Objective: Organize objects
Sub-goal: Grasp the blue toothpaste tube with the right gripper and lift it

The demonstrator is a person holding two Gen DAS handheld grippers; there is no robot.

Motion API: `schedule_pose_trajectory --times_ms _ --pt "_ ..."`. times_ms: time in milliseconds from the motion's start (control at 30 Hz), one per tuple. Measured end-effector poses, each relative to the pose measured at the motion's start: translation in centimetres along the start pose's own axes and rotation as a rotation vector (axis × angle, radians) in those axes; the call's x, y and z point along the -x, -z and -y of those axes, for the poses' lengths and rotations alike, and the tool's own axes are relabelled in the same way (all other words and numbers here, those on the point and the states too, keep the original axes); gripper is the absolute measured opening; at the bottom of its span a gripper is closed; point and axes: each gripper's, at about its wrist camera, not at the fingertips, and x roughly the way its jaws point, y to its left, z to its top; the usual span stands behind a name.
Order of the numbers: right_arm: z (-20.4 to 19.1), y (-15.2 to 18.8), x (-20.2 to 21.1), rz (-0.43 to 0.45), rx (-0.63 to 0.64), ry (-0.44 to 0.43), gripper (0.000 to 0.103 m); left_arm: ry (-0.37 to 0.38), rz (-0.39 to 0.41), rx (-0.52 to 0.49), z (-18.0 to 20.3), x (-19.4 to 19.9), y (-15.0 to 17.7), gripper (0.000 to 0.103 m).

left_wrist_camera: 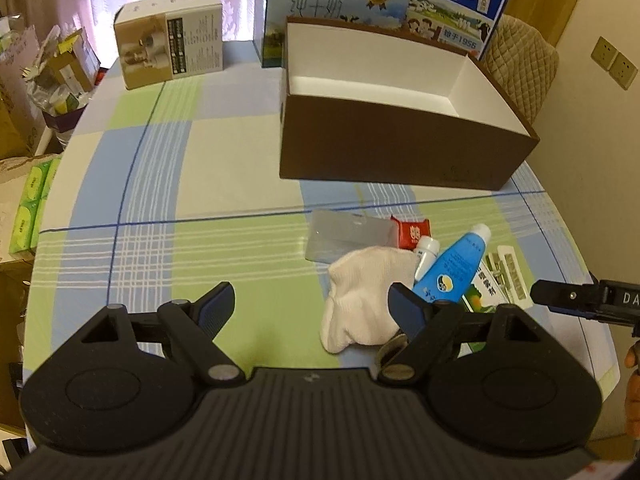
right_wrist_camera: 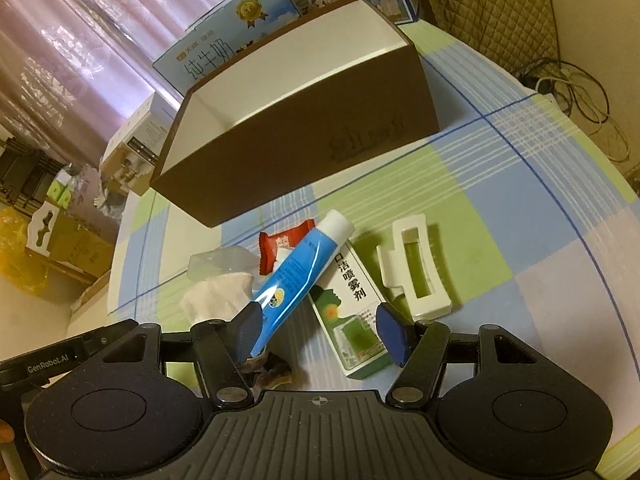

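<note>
An empty brown box (left_wrist_camera: 400, 152) (right_wrist_camera: 300, 136) with a white inside stands on the checked tablecloth. In front of it lies a small heap: a white sock (left_wrist_camera: 360, 300) (right_wrist_camera: 216, 296), a blue tube (left_wrist_camera: 452, 268) (right_wrist_camera: 296, 272), a red sachet (left_wrist_camera: 412, 232) (right_wrist_camera: 276, 248), a clear plastic case (left_wrist_camera: 344, 236) (right_wrist_camera: 212, 260), a small white bottle (left_wrist_camera: 426, 254), a green-and-white spray carton (right_wrist_camera: 352, 316) (left_wrist_camera: 480, 292) and a white hair clip (right_wrist_camera: 416, 272) (left_wrist_camera: 512, 276). My left gripper (left_wrist_camera: 312, 308) is open above the cloth, left of the sock. My right gripper (right_wrist_camera: 320, 328) is open over the tube's end and the carton, gripping nothing.
Milk cartons (left_wrist_camera: 332, 12) and a white-brown product box (left_wrist_camera: 172, 44) stand at the table's far side. A quilted chair back (left_wrist_camera: 520, 60) is behind the brown box. Cardboard and clutter (left_wrist_camera: 48, 76) fill the floor on the left. Cables (right_wrist_camera: 576, 92) lie beyond the right edge.
</note>
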Motion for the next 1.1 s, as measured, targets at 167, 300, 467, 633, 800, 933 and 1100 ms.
schedule_pose_trajectory --times_ms 167,300,467,633,800,933,1100 --pt "0.1 0.1 -0.7 -0.006 -0.008 -0.004 0.06 0.007 -0.011 -0.007 0.3 -0.8 0.2 0.081" --pt "0.1 -0.1 -1.8 -0.02 -0.017 -0.009 0.06 -0.002 -0.013 -0.007 0.1 -1.3 0.0 0.081" --pt "-0.4 -1.0 -3.3 -0.021 -0.013 -0.003 0.06 -0.029 -0.01 0.004 -0.7 -1.8 -0.3 0.081" --pt "-0.9 -2.2 -4.9 -0.028 -0.02 0.012 0.06 -0.051 -0.011 0.028 -2.0 -2.2 -0.6 0.081" --pt "-1.9 -3.2 -6.7 -0.045 -0.028 0.052 0.06 -0.066 -0.016 0.054 -3.2 -2.6 -0.6 0.081" --pt "-2.5 -3.8 -7.9 -0.054 -0.041 0.115 0.055 -0.075 -0.023 0.074 -4.2 -3.0 -0.6 0.081" --pt "-2.7 -4.2 -9.2 -0.067 -0.06 0.171 0.048 -0.087 -0.032 0.088 -5.3 -3.5 -0.7 0.081"
